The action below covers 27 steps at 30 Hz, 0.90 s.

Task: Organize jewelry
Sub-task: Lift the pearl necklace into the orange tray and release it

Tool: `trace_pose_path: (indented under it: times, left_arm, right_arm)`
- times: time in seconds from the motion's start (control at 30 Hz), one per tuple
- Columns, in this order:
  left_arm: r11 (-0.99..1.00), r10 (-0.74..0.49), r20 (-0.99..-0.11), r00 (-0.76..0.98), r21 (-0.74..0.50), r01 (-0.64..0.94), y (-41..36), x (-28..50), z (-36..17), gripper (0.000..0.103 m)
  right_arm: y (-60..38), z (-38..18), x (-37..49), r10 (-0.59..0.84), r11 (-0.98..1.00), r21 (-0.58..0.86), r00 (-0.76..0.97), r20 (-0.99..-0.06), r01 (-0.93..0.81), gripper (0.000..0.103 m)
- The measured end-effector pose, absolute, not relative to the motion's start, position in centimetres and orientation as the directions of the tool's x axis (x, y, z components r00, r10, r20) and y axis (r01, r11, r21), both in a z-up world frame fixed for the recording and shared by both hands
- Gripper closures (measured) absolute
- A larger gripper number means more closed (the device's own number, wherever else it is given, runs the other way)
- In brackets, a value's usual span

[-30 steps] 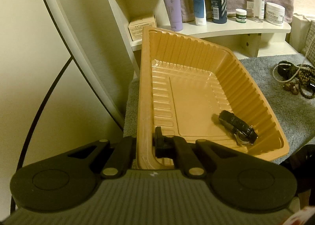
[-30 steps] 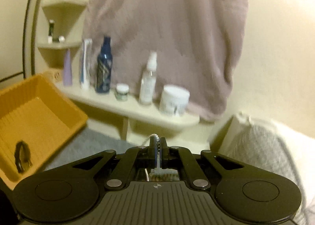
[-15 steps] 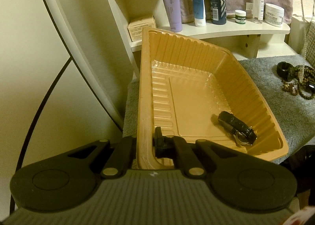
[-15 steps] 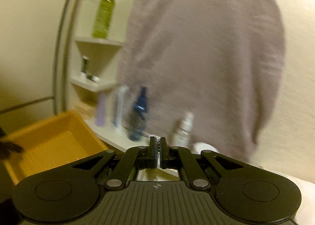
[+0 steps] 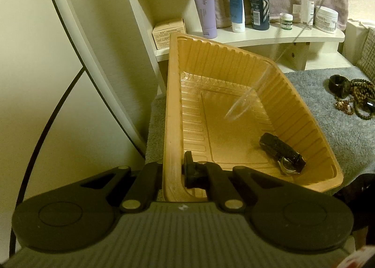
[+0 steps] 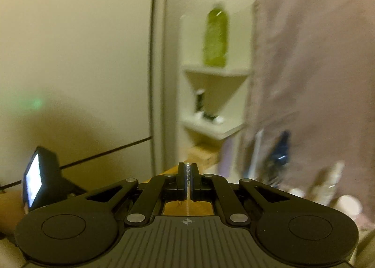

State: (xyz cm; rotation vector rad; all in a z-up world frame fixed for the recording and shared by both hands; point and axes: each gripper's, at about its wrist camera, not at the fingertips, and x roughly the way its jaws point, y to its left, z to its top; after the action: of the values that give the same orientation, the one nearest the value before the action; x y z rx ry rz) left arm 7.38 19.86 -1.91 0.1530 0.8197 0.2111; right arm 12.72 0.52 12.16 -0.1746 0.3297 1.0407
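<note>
We see the left gripper [image 5: 172, 171] clamped on the left rim of the tilted orange tray [image 5: 172, 103], where a black watch [image 5: 282, 154] lies at its 5 o'clock corner and more jewelry [image 5: 351, 95] sits on the grey mat [image 5: 328, 132] at 3 o'clock. Our right gripper [image 6: 188, 175] pinches a thin beaded chain [image 6: 188, 171]. Its hanging length shows only as a pale blurred streak over the tray.

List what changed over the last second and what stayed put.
The right gripper, jaws shut on a thin pale beaded chain, swung up and left, bringing the chain over the ribbed orange plastic tray, where it now dangles blurred. That chain left the jewelry pile on the grey mat. Unchanged: the left gripper clamps the tray's rim; the black-strapped watch lies inside.
</note>
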Motion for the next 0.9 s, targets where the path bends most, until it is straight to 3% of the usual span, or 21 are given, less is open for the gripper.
trace_pose_path:
  times: [0.23,0.43,0.9]
  left_arm:
    - [0.970,0.238,-0.703,0.670,0.208,-0.126,19.9,7.3,-1.8,0.101]
    - [0.971,0.234,-0.701,0.674,0.204,-0.125,20.0,7.4,-1.8,0.101]
    - [0.970,0.237,-0.703,0.670,0.204,-0.129,20.1,7.4,-1.8,0.100]
  right_arm:
    - [3.9,7.2,14.0,0.783,0.447,0.066,0.354,-0.511,-0.892,0.101]
    - [4.7,3.4,16.4,0.726,0.479,0.076,0.346,-0.594,-0.875,0.101]
    - [1.3,2.9,18.6,0.728,0.571,0.156,0.408,-0.551,-0.806,0.096]
